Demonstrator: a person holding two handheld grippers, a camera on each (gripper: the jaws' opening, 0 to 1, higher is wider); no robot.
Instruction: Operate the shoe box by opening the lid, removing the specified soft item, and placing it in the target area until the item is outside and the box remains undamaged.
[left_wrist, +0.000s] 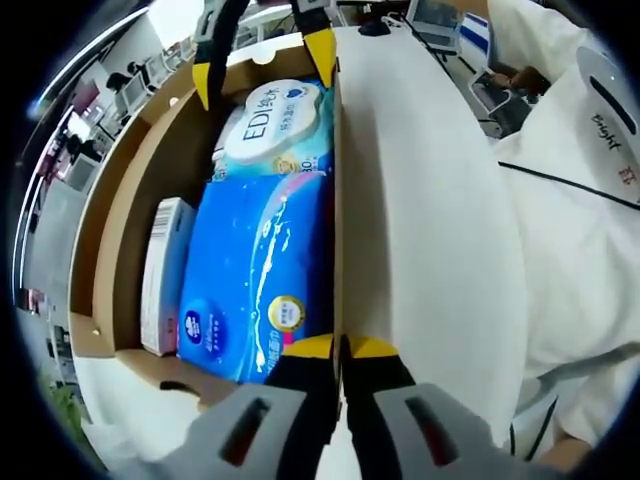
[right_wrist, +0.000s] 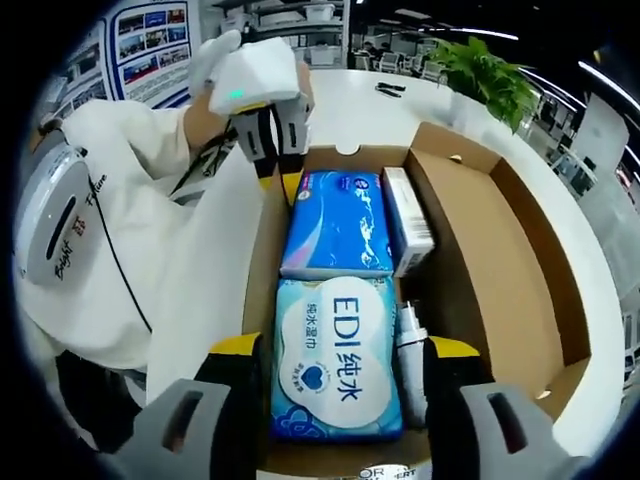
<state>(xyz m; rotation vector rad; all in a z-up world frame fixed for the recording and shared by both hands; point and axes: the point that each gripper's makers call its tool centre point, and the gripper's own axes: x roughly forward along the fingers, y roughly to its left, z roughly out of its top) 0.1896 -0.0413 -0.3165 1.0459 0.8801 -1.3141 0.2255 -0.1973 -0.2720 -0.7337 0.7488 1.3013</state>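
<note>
The brown cardboard shoe box lies open on a white table. Inside it, a light-blue EDI wipes pack lies end to end with a darker blue wipes pack. My right gripper is open, its yellow-tipped jaws straddling the EDI pack and a small white tube beside it. My left gripper is shut on the thin side wall of the shoe box. That left gripper sits at the box's far corner in the right gripper view. The right gripper stands over the EDI pack.
A slim white carton with a barcode lies between the blue pack and the box wall. A person in white clothing stands close along the box's side. The white table runs beyond, with a green plant at its far edge.
</note>
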